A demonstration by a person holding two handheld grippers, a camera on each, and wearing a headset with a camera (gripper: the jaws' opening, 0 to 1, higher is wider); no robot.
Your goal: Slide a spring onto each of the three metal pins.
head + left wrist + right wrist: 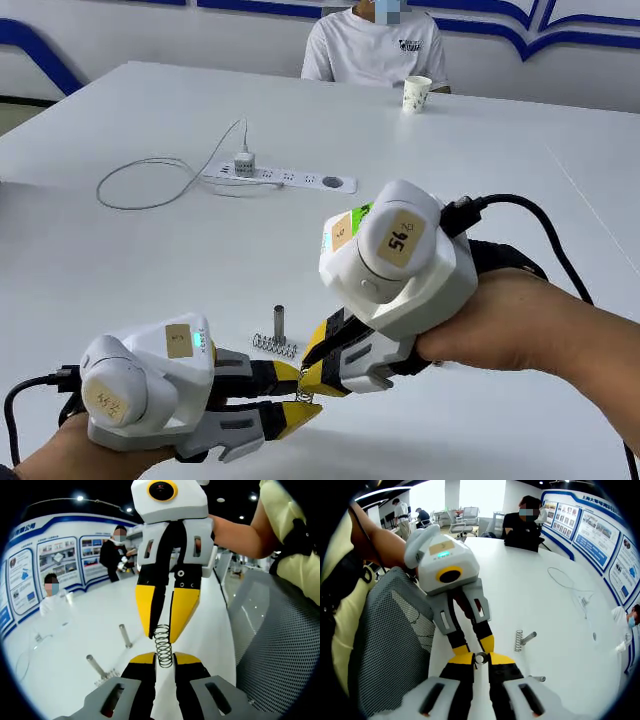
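Note:
A small steel spring [163,647] is held between both grippers just above the white table [130,250]. My left gripper [164,659] is shut on its lower end, and my right gripper [161,630] comes in from above, shut on its upper end. In the head view the two sets of yellow tips meet near the front edge, the left gripper [300,395] from the left and the right gripper [312,372] from the right. A metal pin [279,322] stands upright just behind them, with a second spring [274,346] lying at its base. Two pins [125,636] [95,666] stand bare.
A white power strip [285,178] with a charger and looped cable lies mid-table. A paper cup [416,94] stands at the far edge in front of a seated person [372,45]. A grey mesh chair [395,640] is beside the table.

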